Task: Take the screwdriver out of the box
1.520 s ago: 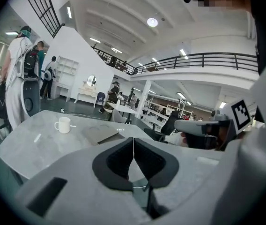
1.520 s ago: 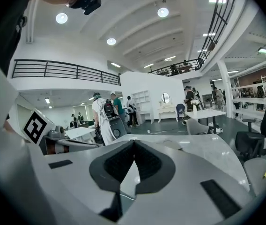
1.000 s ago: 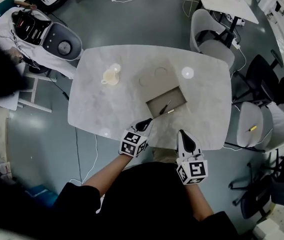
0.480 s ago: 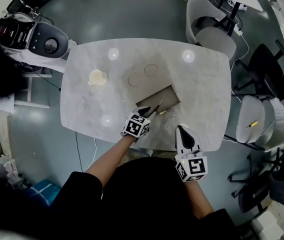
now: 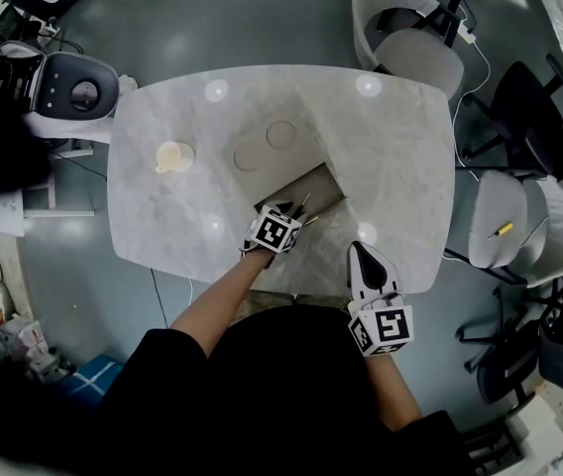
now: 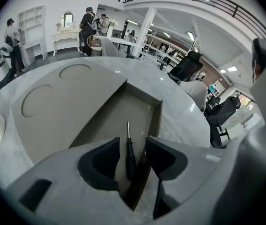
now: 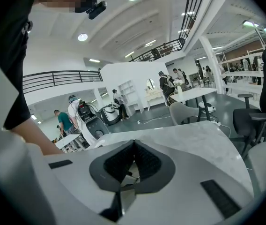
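Note:
A shallow grey box (image 5: 306, 188) is sunk into the marble table (image 5: 182, 216). In it lies a screwdriver (image 6: 129, 154) with a black handle and a thin metal shaft, seen in the head view as the screwdriver (image 5: 301, 204). My left gripper (image 6: 132, 143) points steeply down over the box's near end; its jaws have just been opening. The handle lies between the open jaws, and the pads do not press on it. In the head view the left gripper (image 5: 283, 216) hides the handle. My right gripper (image 5: 359, 254) hovers at the table's front edge, and the right gripper (image 7: 134, 146) is shut with nothing in it.
A cream cup (image 5: 172, 157) stands on the table's left part. Two round recesses (image 5: 281, 134) lie behind the box. Grey chairs (image 5: 410, 43) stand at the far right, and one chair (image 5: 505, 236) at the right carries a yellow object. A white machine (image 5: 73, 85) stands beyond the table's left corner.
My left gripper has moved from the table's front edge forward and down to the box, over the screwdriver. The right gripper has shifted a little along the front edge.

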Demonstrator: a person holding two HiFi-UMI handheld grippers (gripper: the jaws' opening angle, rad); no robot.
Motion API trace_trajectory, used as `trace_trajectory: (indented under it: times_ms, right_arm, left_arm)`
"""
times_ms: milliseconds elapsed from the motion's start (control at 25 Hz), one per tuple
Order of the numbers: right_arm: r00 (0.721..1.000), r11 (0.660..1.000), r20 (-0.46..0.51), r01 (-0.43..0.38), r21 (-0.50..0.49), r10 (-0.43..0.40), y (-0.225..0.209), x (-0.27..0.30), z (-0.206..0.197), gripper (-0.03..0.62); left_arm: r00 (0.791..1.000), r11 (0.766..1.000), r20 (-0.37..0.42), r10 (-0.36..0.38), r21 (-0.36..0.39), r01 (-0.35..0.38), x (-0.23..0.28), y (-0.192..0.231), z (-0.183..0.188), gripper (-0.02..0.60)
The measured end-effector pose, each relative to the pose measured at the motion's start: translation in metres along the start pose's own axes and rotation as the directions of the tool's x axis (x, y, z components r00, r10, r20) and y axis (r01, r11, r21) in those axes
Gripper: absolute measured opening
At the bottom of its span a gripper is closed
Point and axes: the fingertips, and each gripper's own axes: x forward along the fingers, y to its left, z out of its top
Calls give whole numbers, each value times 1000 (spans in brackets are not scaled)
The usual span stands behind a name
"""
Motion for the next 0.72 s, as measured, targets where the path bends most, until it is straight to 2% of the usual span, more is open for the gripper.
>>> trace_trajectory:
  times_ms: [240, 480, 600, 720]
  right_arm:
    - [1000, 999, 1, 24, 27, -24, -17, 6, 2, 3]
    - [999, 998, -12, 47, 45, -47, -31, 10, 0, 3]
    - [998, 996, -14, 69, 57, -69, -38, 13, -1, 3]
    - [997, 995, -8, 77, 62, -76, -40, 17, -1, 4]
  left_arm:
    - [995, 999, -91, 39, 1, -39, 16, 8, -5, 179]
    - [985, 994, -144, 99, 59, -91, 22, 19, -6, 171]
    - [976, 992, -183, 118, 64, -108, 28, 19, -17, 136]
    - [972, 987, -178, 153, 81, -141, 29, 25, -18, 86]
